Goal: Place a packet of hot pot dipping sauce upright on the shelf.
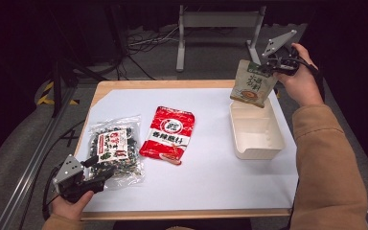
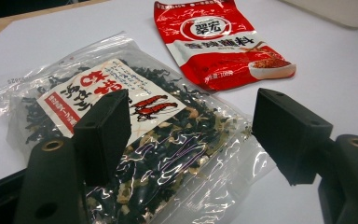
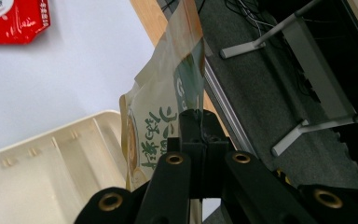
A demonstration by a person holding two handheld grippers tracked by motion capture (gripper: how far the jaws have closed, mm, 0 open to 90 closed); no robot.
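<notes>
A wooden table (image 1: 106,87) under a white paper sheet (image 1: 211,167) carries everything. At about three o'clock on the sheet sits a cream plastic tray with low dividers (image 1: 257,139), open and with nothing in it. At the centre lies a red glossy seasoning packet (image 1: 168,132); at about eight o'clock lies a clear plastic bag of dark dried seaweed with a red-and-white label (image 1: 114,149).

The right tongs (image 1: 274,64), at about one o'clock, are clenched on the top edge of a pale beige and green paper pouch (image 1: 252,85). The pouch hangs tilted above the tray's far end, its bottom corner at or just over the rim. It looks flat, light and slightly creased, with green print and a round picture near its base.

The left tongs (image 2: 191,135) stand released, jaws wide apart, just over the near corner of the seaweed bag without gripping it.

The risk I judge from here: held only by a thin edge, the pouch could swing or slip, catch on the tray's rim or a divider, and land half outside or nudge the light tray across the paper.
</notes>
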